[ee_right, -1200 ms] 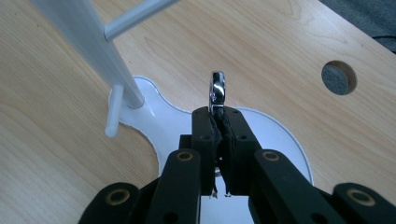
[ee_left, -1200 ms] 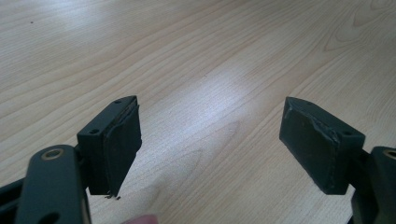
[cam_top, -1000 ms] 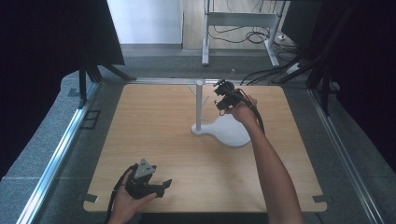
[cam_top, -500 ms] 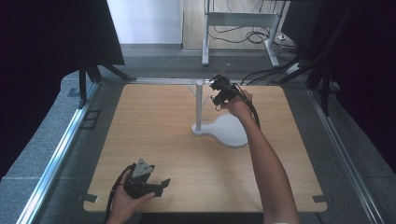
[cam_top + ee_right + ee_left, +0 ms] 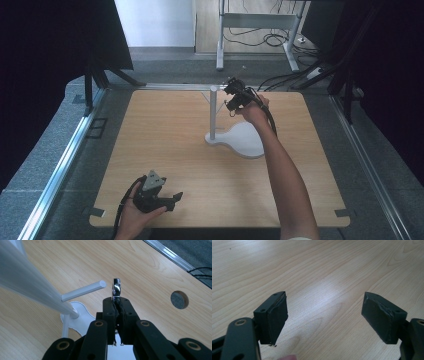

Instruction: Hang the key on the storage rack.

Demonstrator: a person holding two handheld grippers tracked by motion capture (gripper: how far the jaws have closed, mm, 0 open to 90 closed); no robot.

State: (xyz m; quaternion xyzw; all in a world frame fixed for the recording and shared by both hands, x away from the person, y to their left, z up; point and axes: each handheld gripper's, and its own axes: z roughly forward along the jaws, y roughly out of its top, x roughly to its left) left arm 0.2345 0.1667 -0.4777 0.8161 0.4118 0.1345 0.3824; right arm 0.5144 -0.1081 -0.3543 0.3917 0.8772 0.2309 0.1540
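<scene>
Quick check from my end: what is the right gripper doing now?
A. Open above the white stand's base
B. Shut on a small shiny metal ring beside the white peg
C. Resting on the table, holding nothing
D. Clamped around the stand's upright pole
B: the right gripper has its black jaws pressed together on a small shiny metal ring, right beside the tip of the white stand's side peg.

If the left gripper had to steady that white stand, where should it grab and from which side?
Probably the upright post low down, from the left gripper's open near-left side. It is slim and vertical, while the base lies flat.
</scene>
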